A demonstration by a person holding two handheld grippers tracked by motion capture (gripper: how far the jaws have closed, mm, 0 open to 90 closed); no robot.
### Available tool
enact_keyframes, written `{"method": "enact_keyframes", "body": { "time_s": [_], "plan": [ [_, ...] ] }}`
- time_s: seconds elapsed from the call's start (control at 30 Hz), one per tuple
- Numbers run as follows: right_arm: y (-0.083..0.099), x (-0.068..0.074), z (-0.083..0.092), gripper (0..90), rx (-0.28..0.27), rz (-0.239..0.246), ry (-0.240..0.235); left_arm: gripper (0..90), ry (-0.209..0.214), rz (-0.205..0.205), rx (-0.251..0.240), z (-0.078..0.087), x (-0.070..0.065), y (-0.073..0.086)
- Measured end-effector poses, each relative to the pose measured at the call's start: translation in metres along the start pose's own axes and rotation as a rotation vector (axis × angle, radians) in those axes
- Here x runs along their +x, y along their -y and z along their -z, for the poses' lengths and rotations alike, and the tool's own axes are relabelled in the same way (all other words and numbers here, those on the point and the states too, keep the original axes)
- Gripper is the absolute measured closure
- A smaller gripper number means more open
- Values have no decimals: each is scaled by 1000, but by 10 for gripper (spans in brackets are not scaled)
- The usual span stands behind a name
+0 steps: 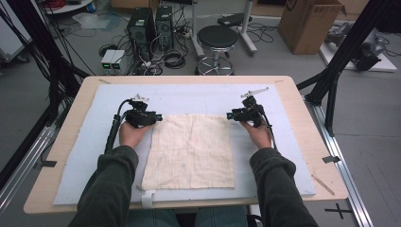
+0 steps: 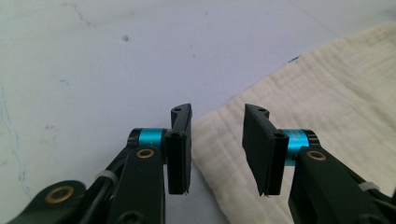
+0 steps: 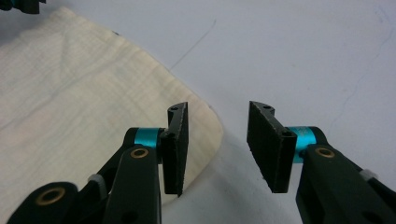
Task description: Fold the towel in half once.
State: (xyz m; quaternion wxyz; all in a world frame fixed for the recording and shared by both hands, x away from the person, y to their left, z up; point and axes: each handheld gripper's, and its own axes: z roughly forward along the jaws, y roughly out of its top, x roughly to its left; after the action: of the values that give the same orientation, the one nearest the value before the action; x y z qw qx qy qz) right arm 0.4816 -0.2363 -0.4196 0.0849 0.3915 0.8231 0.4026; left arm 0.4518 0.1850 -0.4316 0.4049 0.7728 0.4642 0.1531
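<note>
A cream waffle-textured cloth (image 1: pixel 189 151) lies spread flat on a pale blue mat (image 1: pixel 189 97) that covers the wooden table (image 1: pixel 71 132). My left gripper (image 1: pixel 158 118) sits low at the cloth's far left corner, its jaws pointing inward. In the left gripper view the jaws (image 2: pixel 217 121) stand apart, and the corner of the cloth (image 2: pixel 327 102) reaches into the gap without being pinched. At the far right corner my right gripper (image 1: pixel 229 115) mirrors it. Its jaws (image 3: pixel 218 116) are also apart, with the rounded corner of the cloth (image 3: pixel 84 84) lying under the left pad and partly in the gap.
Beyond the table's far edge stand a black stool (image 1: pixel 217 38), two computer towers (image 1: pixel 142 26) with tangled cables, and a cardboard box (image 1: pixel 309 23). Black frame struts (image 1: pixel 331 85) rise at both sides of the table. A white tape tag (image 1: pixel 148 198) hangs at the mat's near edge.
</note>
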Motion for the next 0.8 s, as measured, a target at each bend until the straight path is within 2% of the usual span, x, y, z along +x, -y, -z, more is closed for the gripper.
{"method": "enact_keyframes", "body": {
  "time_s": [0.07,0.2,0.27,0.37,0.47,0.53,0.57,0.63,0.8],
  "plan": [
    [2,0,-4,584,15,-7,0,592,-11,17,4,-2,1,1],
    [3,0,-12,600,27,-6,10,601,-18,67,-5,-5,3,2],
    [4,0,-14,623,25,-24,11,620,-20,70,-2,-7,2,2],
    [4,2,-18,657,51,-23,36,646,-22,47,28,-11,0,4],
    [5,3,-22,705,70,-26,39,677,-44,25,29,-11,-3,4],
    [5,5,-23,785,73,-26,27,767,-32,30,32,-12,-5,4],
    [4,6,-24,806,79,-10,31,795,-40,19,34,-12,-6,4],
    [4,8,-24,849,81,-11,23,855,-31,27,33,-13,-8,4],
    [2,9,-21,862,79,5,23,867,-28,26,29,-9,-7,2]
  ]
}}
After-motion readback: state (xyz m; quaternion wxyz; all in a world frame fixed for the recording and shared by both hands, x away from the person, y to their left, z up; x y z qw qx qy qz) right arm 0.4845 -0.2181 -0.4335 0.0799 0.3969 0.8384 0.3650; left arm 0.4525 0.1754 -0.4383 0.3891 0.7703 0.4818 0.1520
